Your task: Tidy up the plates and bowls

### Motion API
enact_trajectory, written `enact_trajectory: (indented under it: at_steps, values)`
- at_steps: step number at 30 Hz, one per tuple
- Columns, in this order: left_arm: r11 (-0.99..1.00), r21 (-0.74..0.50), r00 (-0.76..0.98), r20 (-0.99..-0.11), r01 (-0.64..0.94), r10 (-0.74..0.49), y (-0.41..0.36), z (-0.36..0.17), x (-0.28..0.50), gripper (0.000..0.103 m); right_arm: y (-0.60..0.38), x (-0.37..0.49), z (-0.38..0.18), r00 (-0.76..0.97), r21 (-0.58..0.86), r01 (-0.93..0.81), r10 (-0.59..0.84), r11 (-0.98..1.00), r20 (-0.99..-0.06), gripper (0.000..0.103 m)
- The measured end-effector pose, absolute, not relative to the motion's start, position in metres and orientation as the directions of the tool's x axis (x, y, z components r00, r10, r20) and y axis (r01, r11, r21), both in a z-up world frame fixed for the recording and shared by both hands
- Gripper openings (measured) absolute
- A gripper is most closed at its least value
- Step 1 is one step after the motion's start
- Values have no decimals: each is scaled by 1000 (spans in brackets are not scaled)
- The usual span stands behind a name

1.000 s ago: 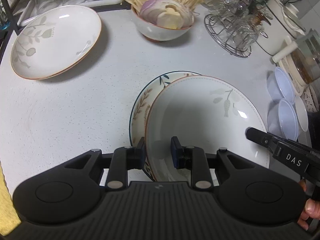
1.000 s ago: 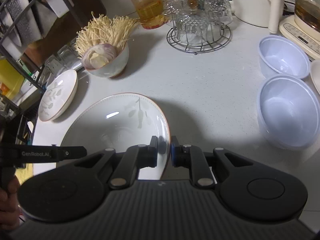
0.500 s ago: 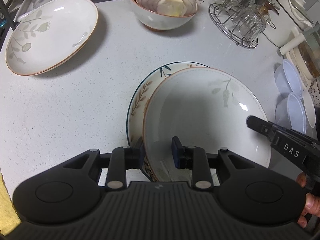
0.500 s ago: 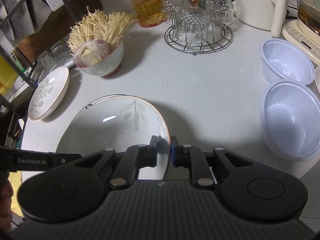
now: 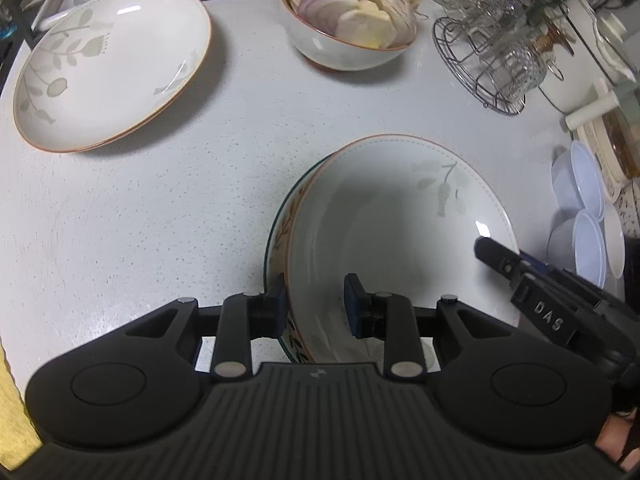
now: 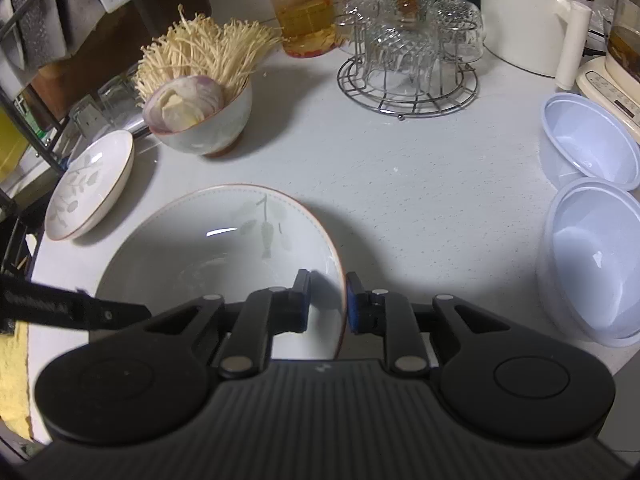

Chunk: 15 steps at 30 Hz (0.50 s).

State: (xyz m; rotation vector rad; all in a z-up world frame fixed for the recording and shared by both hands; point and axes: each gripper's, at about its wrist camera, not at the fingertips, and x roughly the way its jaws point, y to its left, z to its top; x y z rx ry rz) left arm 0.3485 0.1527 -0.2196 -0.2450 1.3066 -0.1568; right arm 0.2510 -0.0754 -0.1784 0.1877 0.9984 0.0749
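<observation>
A white plate with a brown rim and a leaf print (image 5: pixel 400 216) lies on top of a dark-rimmed patterned plate (image 5: pixel 280 236) in the middle of the counter. My left gripper (image 5: pixel 316 304) straddles the near-left rim of the white plate, jaws a little apart around it. My right gripper (image 6: pixel 326 300) straddles its right rim (image 6: pixel 340 280) the same way. The right gripper also shows in the left wrist view (image 5: pixel 520 280). A matching white plate (image 5: pixel 112 64) lies at the far left; it also shows in the right wrist view (image 6: pixel 88 184).
A bowl of onion and enoki mushrooms (image 5: pixel 352 36) stands at the back. A wire rack of glasses (image 6: pixel 408 52) is behind right. Two pale blue plastic bowls (image 6: pixel 592 256) sit at the right. A white kettle (image 6: pixel 532 16) and a red-lidded jar (image 6: pixel 304 8) stand at the back.
The white plate has slid over the patterned plate, covering more of it. Both grippers' jaws have widened slightly around its rim. Both views have shifted closer to the counter.
</observation>
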Motion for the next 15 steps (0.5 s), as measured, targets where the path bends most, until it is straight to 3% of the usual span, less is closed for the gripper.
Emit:
enact_trajectory:
  at_steps: [15]
  values:
    - [936,-336,231,-923,-101,-306,169,-211,343,32,-72,258,-184,542,202,-9,174,979,-822,25]
